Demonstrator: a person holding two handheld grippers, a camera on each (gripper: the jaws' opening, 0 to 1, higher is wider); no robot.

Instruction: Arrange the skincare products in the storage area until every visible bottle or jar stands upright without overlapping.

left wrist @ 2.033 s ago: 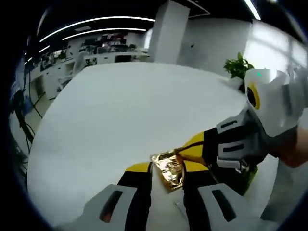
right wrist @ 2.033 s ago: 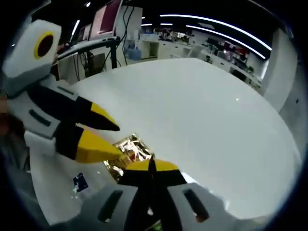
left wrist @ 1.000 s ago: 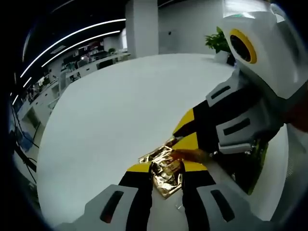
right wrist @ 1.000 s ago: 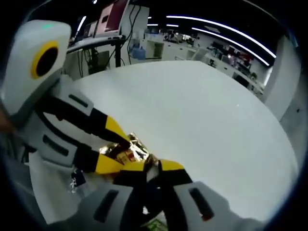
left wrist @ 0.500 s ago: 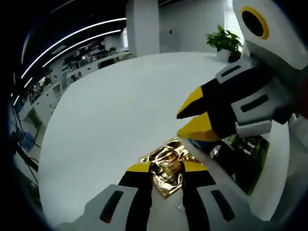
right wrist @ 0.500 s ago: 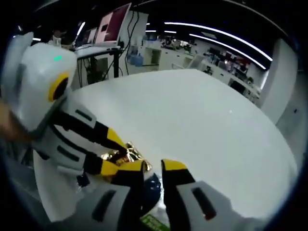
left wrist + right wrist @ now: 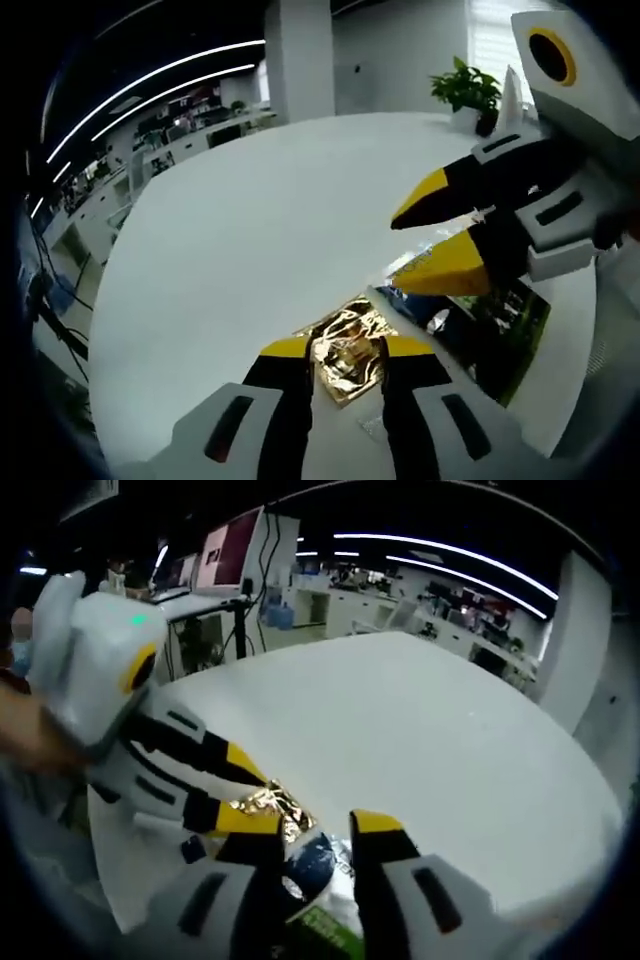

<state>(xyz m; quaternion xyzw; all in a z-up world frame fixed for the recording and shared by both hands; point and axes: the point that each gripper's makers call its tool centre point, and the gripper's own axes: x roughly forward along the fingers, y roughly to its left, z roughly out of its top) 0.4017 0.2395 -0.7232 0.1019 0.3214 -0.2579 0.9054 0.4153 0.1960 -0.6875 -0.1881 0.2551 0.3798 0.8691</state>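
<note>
A crumpled gold foil packet (image 7: 346, 358) lies low over the white table (image 7: 240, 230), and my left gripper (image 7: 345, 347) is shut on its near edge. In the right gripper view the same foil packet (image 7: 268, 804) sits at the yellow tips of the left gripper (image 7: 243, 792). My right gripper (image 7: 430, 240) hangs open to the right of the foil and above it, apart from it. Between the spread jaws of the right gripper (image 7: 315, 825) I see a dark blue round product (image 7: 308, 870) on a green-labelled pack (image 7: 322, 936) below.
A dark green and blue flat pack (image 7: 495, 325) lies on the table right of the foil. A potted plant (image 7: 466, 90) stands at the table's far edge. A hand (image 7: 30, 742) holds the left gripper. Desks and monitors (image 7: 232, 550) stand beyond the table.
The right gripper, shut at the foil two seconds ago, has opened and drawn back up and to the right. The left gripper keeps its hold on the foil.
</note>
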